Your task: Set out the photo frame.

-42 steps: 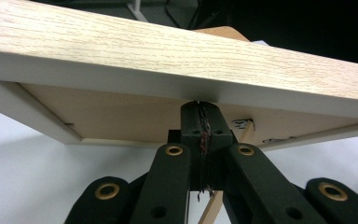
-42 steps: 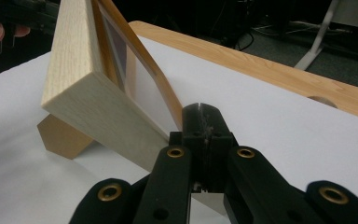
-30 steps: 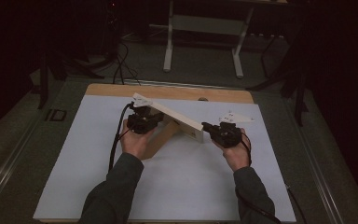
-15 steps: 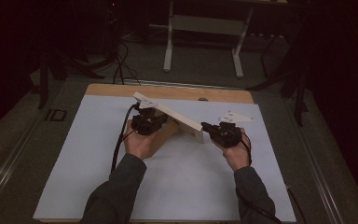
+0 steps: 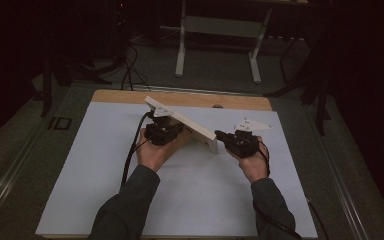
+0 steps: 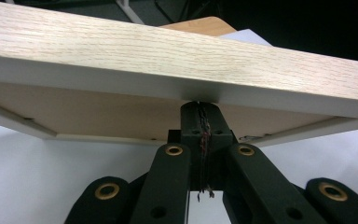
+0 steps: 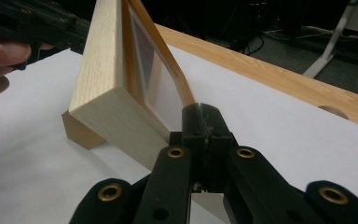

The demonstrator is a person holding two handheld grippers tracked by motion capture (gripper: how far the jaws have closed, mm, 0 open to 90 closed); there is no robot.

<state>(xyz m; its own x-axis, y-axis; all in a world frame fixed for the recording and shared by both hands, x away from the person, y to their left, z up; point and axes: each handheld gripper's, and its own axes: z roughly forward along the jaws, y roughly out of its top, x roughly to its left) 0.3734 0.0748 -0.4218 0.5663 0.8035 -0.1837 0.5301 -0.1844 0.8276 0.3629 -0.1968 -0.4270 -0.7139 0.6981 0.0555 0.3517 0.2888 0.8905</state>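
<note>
A light wooden picture frame point(image 5: 182, 122) stands tilted on the white sheet point(image 5: 105, 190), with its brown back stand point(image 5: 181, 142) resting on the sheet. My left gripper point(image 5: 162, 131) is behind it. In the left gripper view its shut jaws point(image 6: 200, 109) touch the white lower edge of the frame's back point(image 6: 168, 51), with nothing between them. My right gripper point(image 5: 219, 134) is at the frame's right end. In the right gripper view its shut tips point(image 7: 200, 112) sit against the inner edge of the frame's front point(image 7: 100, 70), by the glass.
The table's wooden far edge point(image 5: 130, 96) has a small hole point(image 5: 218, 106). Beyond it are dark floor, cables point(image 5: 130, 70) and a white metal stand point(image 5: 220, 30). The other hand point(image 7: 0, 51) and its gripper show at the upper left of the right gripper view.
</note>
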